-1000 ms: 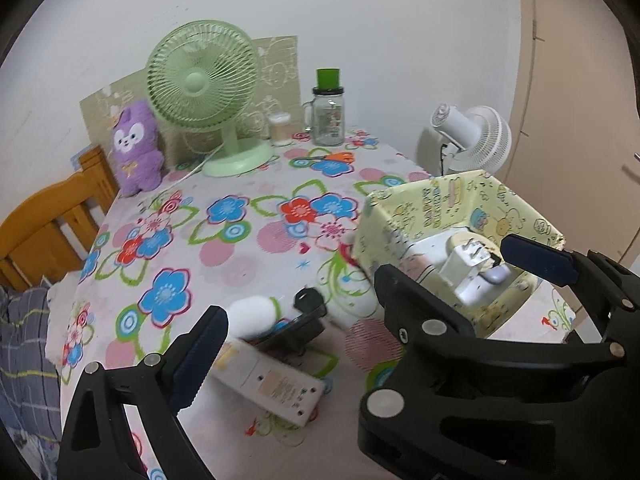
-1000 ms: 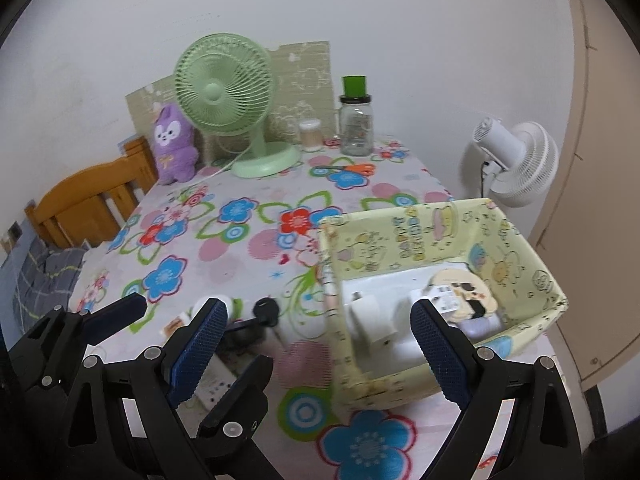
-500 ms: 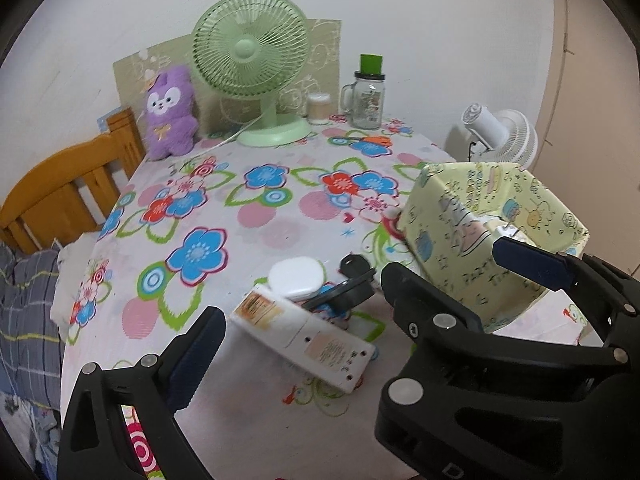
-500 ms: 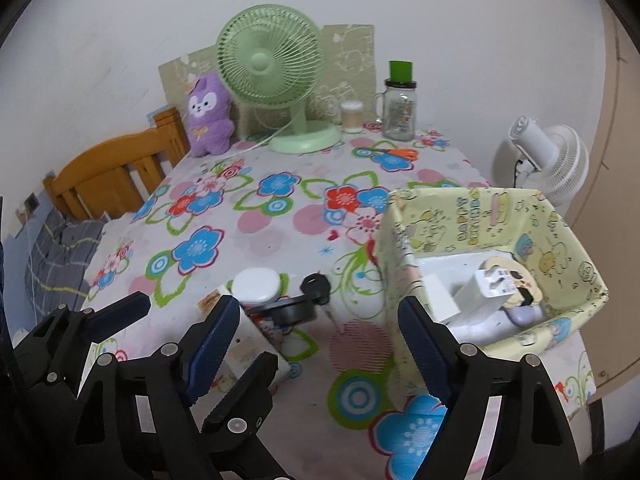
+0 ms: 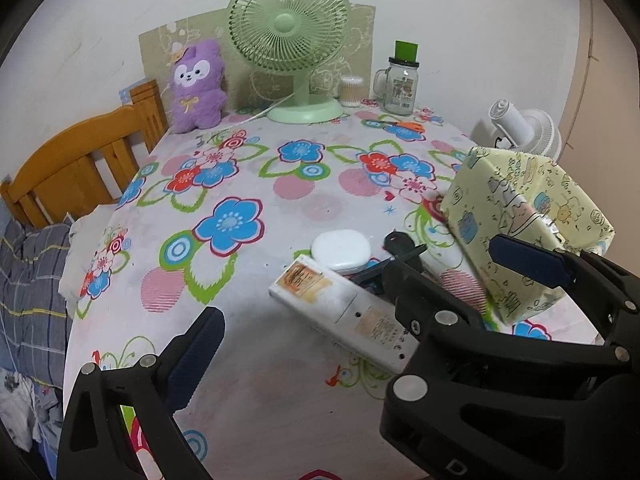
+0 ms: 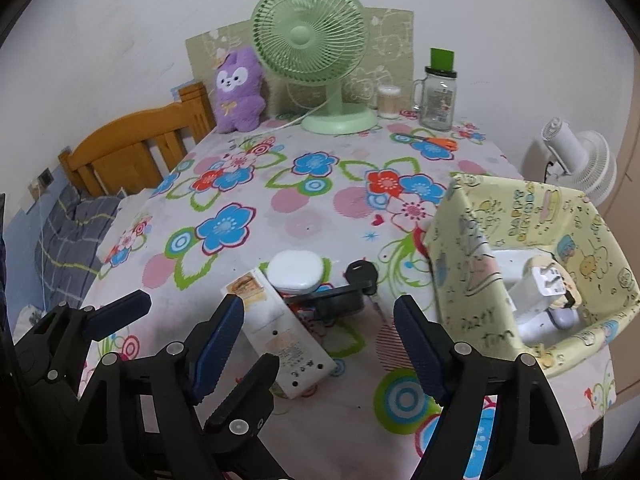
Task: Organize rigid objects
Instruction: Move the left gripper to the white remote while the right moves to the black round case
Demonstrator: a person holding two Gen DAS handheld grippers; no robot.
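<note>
Now both above the flowered surface (image 6: 280, 216): right tool (image 6: 316, 336) closing, nothing between its fingers; left tool (image 5: 352, 292) spread wide, empty. White power strip (image 6: 280, 332) lying near, left of yellow box (image 6: 464, 280).

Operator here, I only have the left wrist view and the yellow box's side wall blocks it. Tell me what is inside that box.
Observer: From the right wrist view, the yellow box holds a white charger plug with its prongs showing, resting on other white items.

Operator: Report what lies past the black key.

Observer: The black key has a metal blade pointing toward the table's near edge; your view hides it behind the right gripper.

Operator: Give me the right gripper's state.

Observer: The right gripper is closing, nothing pressed between its pads, with the white power strip and a black clip lying between its fingers.
</note>
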